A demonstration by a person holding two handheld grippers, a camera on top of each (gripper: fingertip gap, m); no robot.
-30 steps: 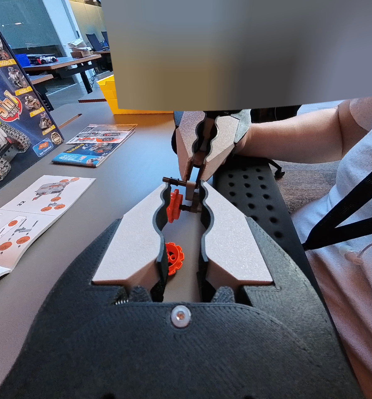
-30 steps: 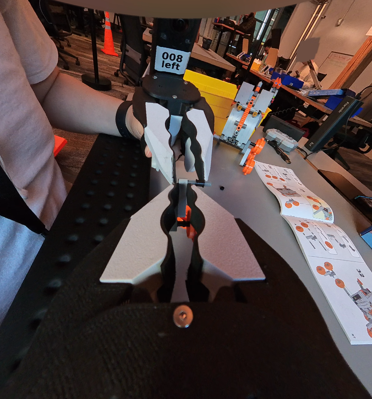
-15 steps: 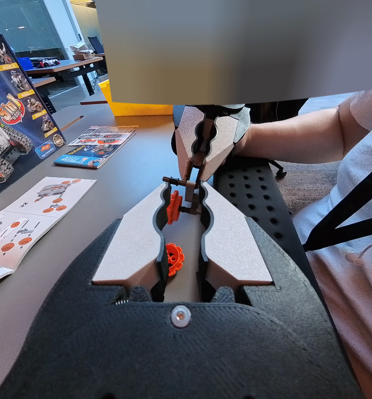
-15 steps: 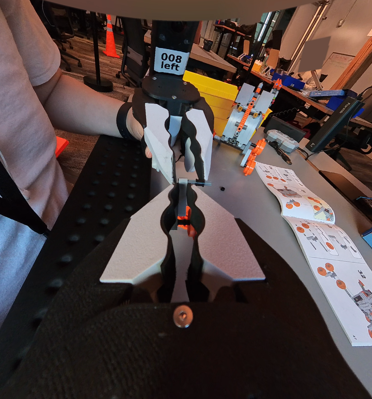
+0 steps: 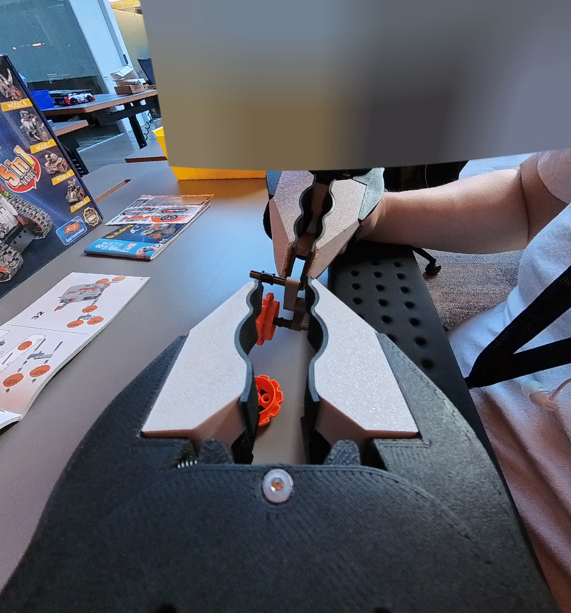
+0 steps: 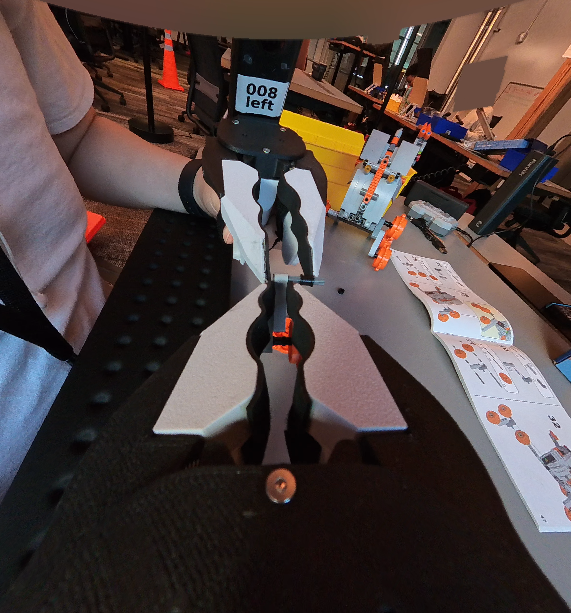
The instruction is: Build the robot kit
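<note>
A small assembly is held above the grey table: a grey beam (image 5: 292, 297) with a dark axle pin (image 5: 264, 275) at its top and an orange gear (image 5: 268, 318) on a black axle at its bottom. My left gripper (image 5: 282, 283) is closed around its lower part, gear against one pad, beam end against the other. My right gripper (image 6: 280, 288) is shut on the grey beam (image 6: 280, 305) and shows opposite in the left wrist view (image 5: 299, 273). The left gripper (image 6: 289, 277) meets it tip to tip. A loose orange gear (image 5: 268, 398) lies on the table below.
A black perforated mat (image 5: 393, 298) runs along the near table edge by the person's arm. An open instruction booklet (image 6: 476, 348), a closed booklet (image 5: 154, 225) and a kit box (image 5: 12, 182) lie to the side. A grey and orange model (image 6: 373, 192) stands before a yellow bin (image 6: 327, 149). Left and right tips are no more than a few centimetres apart.
</note>
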